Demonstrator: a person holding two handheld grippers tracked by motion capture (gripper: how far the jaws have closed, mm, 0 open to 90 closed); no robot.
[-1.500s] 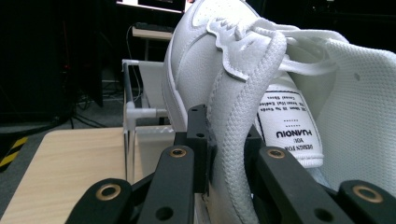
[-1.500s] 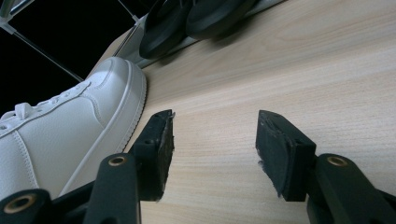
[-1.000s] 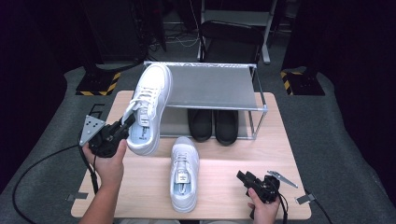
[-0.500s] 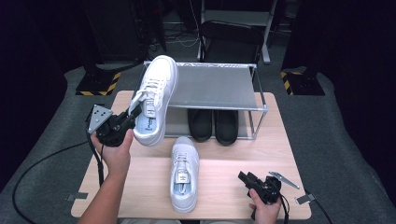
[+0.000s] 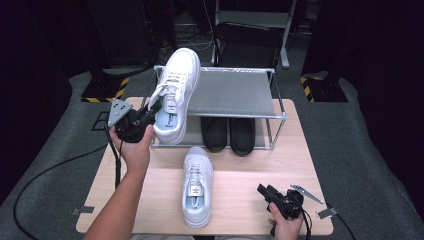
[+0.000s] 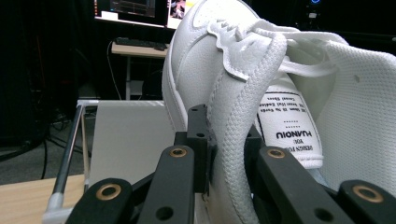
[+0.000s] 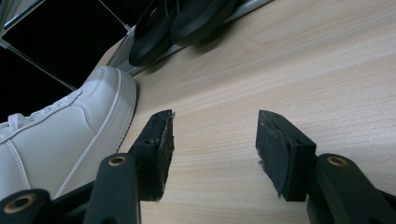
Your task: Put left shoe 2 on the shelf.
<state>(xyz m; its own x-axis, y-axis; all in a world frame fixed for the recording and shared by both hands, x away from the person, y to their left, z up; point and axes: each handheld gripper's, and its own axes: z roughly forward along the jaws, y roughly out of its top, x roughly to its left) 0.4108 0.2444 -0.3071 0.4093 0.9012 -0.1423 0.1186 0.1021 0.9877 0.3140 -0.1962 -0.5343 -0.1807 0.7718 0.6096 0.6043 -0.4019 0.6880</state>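
Pinching the padded collar of a white sneaker (image 5: 176, 95), the left claw (image 5: 149, 113) holds it aloft at the upper left of the high view, toe over the left end of the metal rack (image 5: 235, 92). In the left claw view the jaws clamp the collar from both sides. A second sneaker (image 5: 197, 185) lies on the bench (image 5: 240, 165) at lower centre. Black shoes (image 5: 229, 134) sit under the rack. The right claw (image 5: 266, 192), lower right, rests low over the bench, jaws spread with nothing between them.
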